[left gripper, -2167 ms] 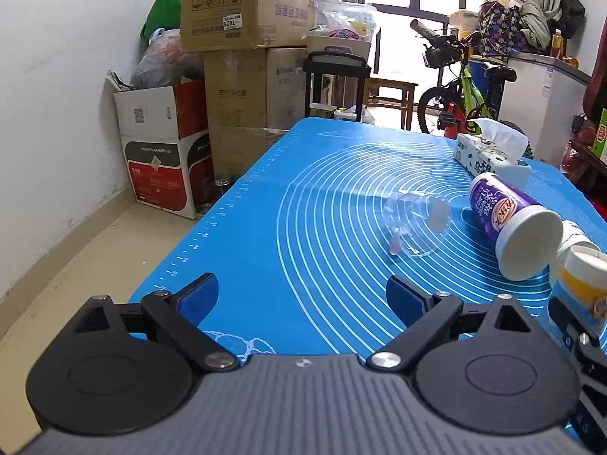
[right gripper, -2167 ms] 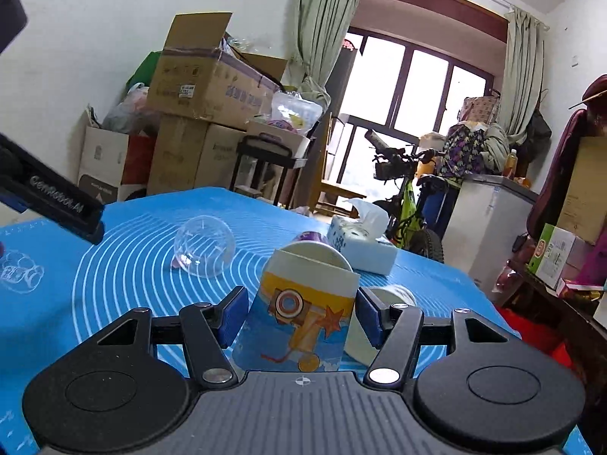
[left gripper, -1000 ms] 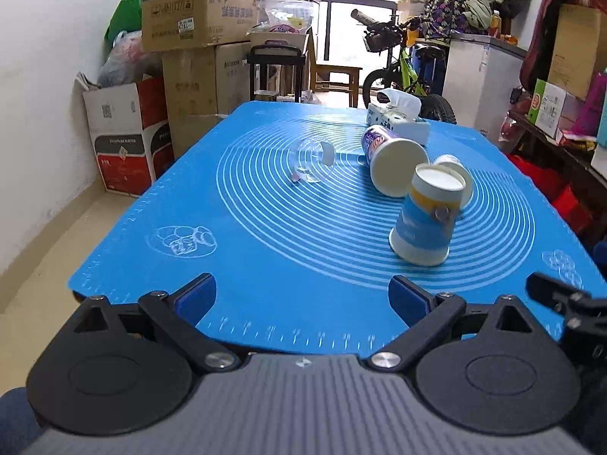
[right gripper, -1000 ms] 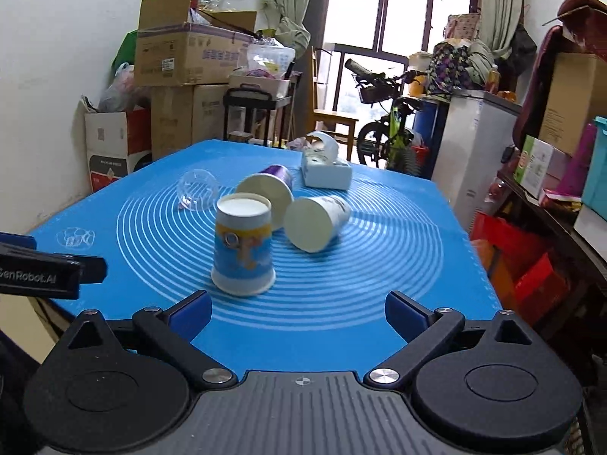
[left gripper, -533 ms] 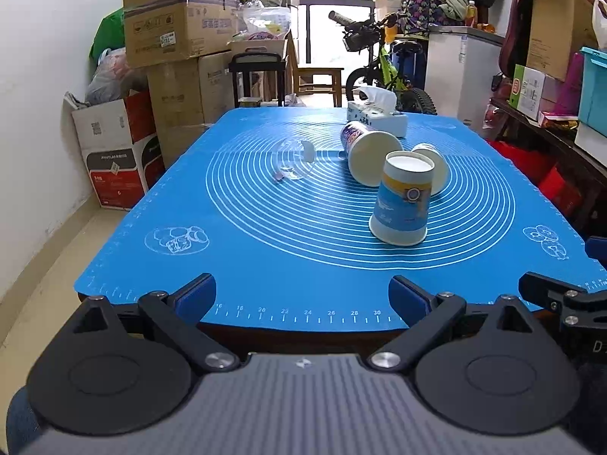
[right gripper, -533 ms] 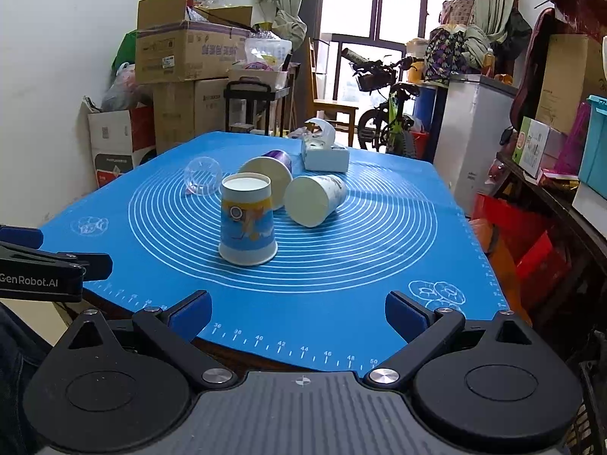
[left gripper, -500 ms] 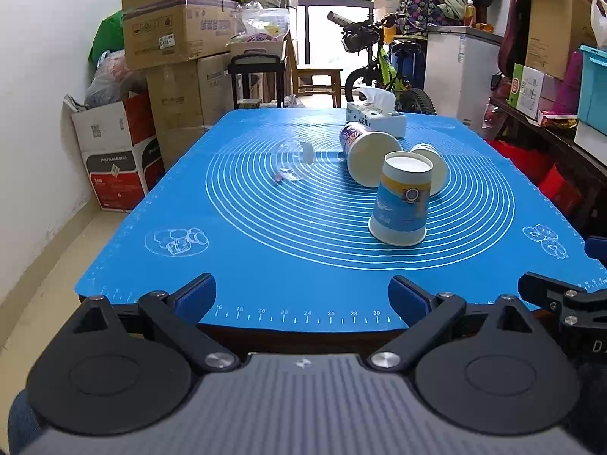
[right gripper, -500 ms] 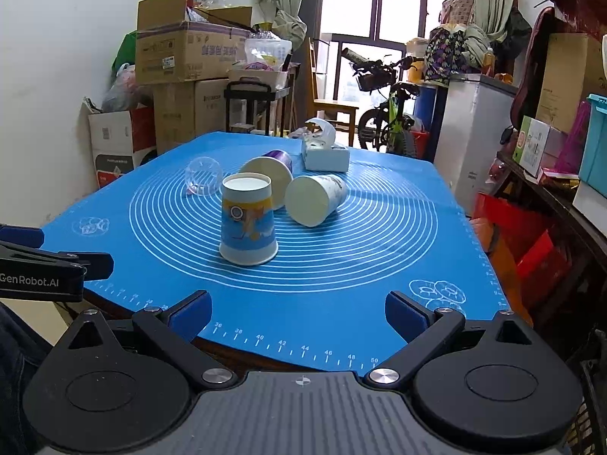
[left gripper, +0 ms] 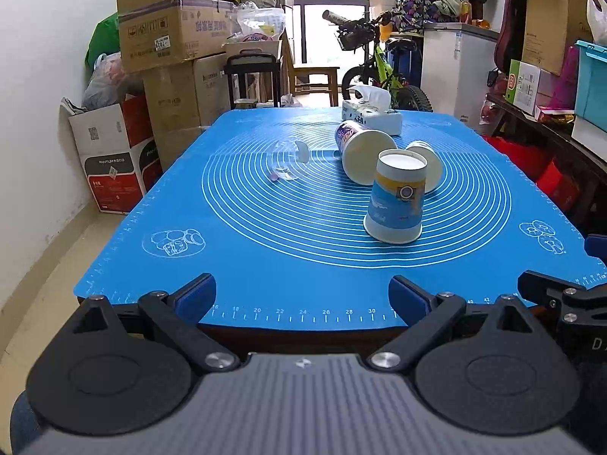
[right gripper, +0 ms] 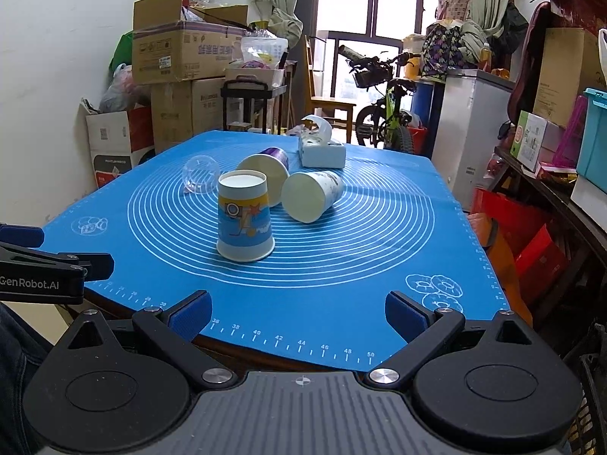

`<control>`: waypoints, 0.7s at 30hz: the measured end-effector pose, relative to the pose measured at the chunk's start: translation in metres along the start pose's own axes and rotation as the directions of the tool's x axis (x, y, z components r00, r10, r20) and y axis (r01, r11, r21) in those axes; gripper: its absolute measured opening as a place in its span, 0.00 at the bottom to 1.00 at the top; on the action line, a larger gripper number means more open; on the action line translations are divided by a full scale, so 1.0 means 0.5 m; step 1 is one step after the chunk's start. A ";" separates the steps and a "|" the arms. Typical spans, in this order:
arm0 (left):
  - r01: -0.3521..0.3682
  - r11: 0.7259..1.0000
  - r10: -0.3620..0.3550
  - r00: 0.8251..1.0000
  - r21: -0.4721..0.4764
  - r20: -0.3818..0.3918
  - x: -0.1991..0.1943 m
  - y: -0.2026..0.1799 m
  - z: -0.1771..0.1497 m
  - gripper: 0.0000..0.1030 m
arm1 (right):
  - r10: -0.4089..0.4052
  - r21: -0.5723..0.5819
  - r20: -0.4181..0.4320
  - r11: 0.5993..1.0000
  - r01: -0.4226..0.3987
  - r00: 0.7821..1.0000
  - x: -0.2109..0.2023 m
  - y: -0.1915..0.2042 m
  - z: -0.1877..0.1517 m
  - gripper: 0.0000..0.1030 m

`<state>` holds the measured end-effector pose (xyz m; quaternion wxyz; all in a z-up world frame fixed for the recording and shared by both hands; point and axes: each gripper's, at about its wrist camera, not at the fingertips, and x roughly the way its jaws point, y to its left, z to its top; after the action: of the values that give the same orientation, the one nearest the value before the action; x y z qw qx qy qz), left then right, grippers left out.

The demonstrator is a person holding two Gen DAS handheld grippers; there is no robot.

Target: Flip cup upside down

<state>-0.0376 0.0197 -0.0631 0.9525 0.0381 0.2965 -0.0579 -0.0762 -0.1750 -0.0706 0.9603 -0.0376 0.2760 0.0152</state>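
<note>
A blue and yellow paper cup (left gripper: 396, 199) (right gripper: 244, 218) stands upside down, rim on the blue mat (left gripper: 265, 250) (right gripper: 360, 265). Behind it a purple paper cup (left gripper: 360, 151) (right gripper: 265, 172) and a white patterned paper cup (left gripper: 426, 163) (right gripper: 313, 193) lie on their sides. A clear plastic cup (left gripper: 290, 159) (right gripper: 201, 174) lies on its side to the left. My left gripper (left gripper: 303, 295) and right gripper (right gripper: 297, 314) are both open and empty, held back at the table's near edge.
A tissue box (left gripper: 373, 115) (right gripper: 321, 151) sits at the far side of the mat. Stacked cardboard boxes (left gripper: 167, 57) line the left wall. A bicycle (left gripper: 375, 64) and a white cabinet (left gripper: 455, 68) stand beyond the table. Shelves with boxes (right gripper: 550, 121) are on the right.
Both grippers have pulled back from the cups to the near edge of the table. The right gripper let go of the blue and yellow cup, which now stands upside down on the mat.
</note>
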 end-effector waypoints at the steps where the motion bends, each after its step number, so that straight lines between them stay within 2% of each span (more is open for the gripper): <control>1: 0.001 1.000 -0.001 1.000 0.000 0.000 0.000 -0.001 0.000 0.94 | 0.000 0.001 -0.001 1.000 0.000 1.000 0.001 0.000 0.000 0.95; 21: 0.009 1.000 -0.009 1.000 0.004 0.000 -0.001 -0.008 0.000 0.94 | -0.002 0.012 -0.001 1.000 0.002 1.000 0.003 0.000 -0.002 0.95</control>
<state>-0.0387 0.0159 -0.0630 0.9522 0.0389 0.2965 -0.0629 -0.0752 -0.1751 -0.0722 0.9604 -0.0319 0.2765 0.0126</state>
